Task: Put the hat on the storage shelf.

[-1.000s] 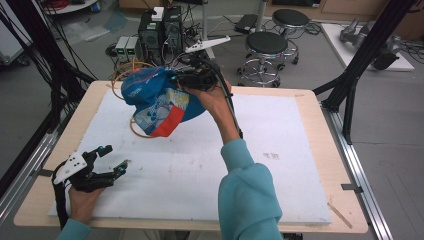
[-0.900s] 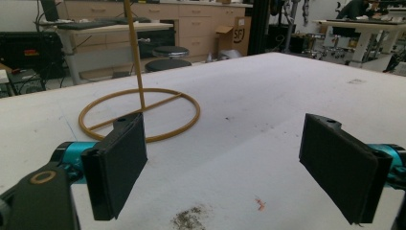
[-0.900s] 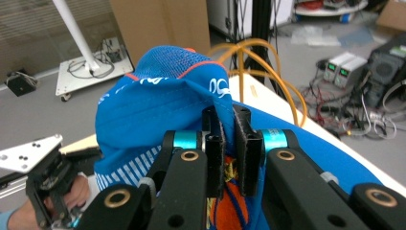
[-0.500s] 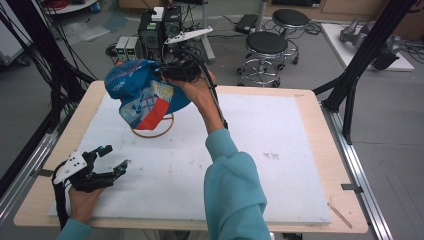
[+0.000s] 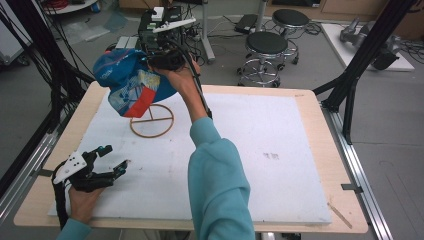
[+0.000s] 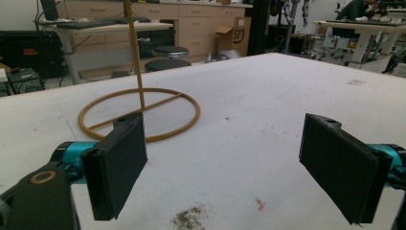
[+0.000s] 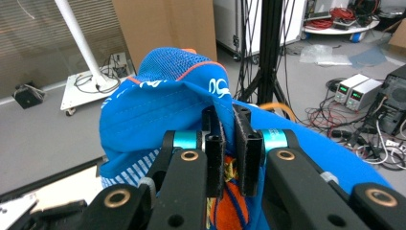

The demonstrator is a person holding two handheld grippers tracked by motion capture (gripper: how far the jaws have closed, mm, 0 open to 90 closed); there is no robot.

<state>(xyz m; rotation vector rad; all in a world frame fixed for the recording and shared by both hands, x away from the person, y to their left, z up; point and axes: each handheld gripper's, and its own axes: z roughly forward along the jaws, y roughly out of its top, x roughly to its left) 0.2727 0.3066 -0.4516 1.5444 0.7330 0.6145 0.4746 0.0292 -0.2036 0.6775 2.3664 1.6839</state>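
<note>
Right now the blue cap (image 5: 131,85) hangs in the air above the wire stand (image 5: 152,120), a little to its left and toward the table's far edge as the high view shows it, tilted so its red-trimmed underside faces the stand's ring. My right gripper (image 5: 167,60) is clenched on the cap's fabric; in the right gripper view the two black jaws stand almost together with a fold of blue cloth pinched between them. The stand is a tan ring lying flat on the white table mat (image 5: 280,170), with a thin upright post rising from its middle, and the post's top is hidden behind the cap. As I judge it, I am at the carrying step, bringing the cap over the stand to hang it there. The next move calls for centring the cap's hollow over the post's tip, lowering until the crown rests on it, and only then letting the jaws part; a tilted approach could tip the light ring. My left gripper (image 5: 97,165) lies on the mat well to the near-left of the stand, jaws spread wide and holding nothing, pointing toward the ring.
</note>
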